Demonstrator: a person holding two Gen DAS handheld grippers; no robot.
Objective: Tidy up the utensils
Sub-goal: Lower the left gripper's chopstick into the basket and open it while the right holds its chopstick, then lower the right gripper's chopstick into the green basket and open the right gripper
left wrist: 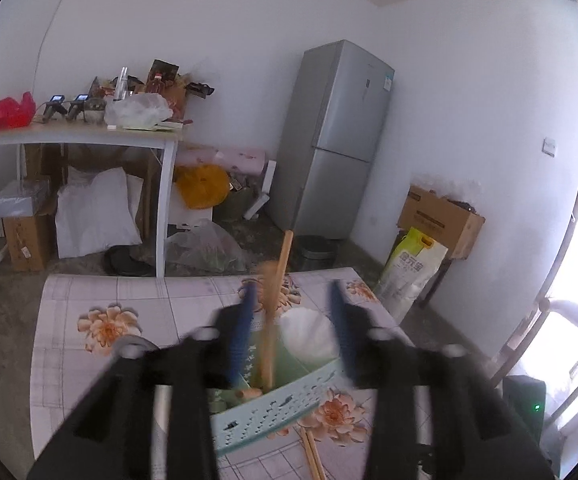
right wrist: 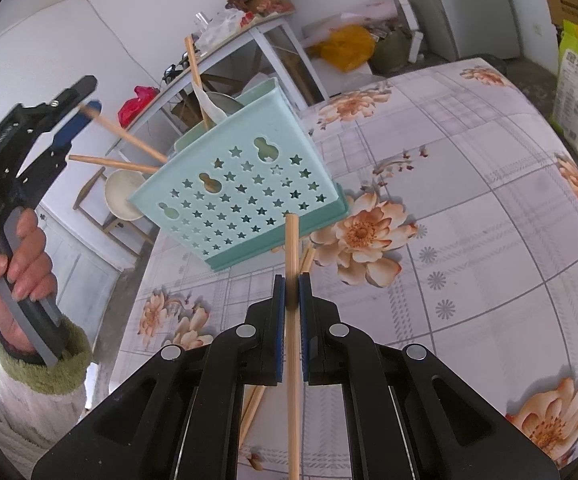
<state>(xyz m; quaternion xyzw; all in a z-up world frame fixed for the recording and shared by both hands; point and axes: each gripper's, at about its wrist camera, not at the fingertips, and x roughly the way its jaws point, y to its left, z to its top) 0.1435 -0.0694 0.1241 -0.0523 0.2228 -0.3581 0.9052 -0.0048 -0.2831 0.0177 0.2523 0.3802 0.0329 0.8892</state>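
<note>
While my right gripper (right wrist: 292,288) is clamped nearly shut on a wooden chopstick (right wrist: 293,320), my left gripper (left wrist: 293,320) stands partly open with nothing pressed between its blue pads. The chopstick I hold on the right runs straight along the fingers, its far end reaching to the base of the mint-green utensil basket (right wrist: 245,188).

Seen from the left wrist, my left fingers (left wrist: 241,332) frame the top of the basket (left wrist: 273,412), and a long wooden handle (left wrist: 275,300) stands up from it between them, close to the left pad; the picture is too blurred to say whether it touches. A white spoon (left wrist: 309,336) sits in the basket just beside that handle.

From the right wrist, the left gripper (right wrist: 77,116) is beside the basket's open top, where two wooden handles (right wrist: 129,140) stick out toward it. My left hand (right wrist: 21,256) grips its handle. More chopsticks (right wrist: 253,408) lie on the flowered surface (right wrist: 469,260) under my right gripper.
</note>
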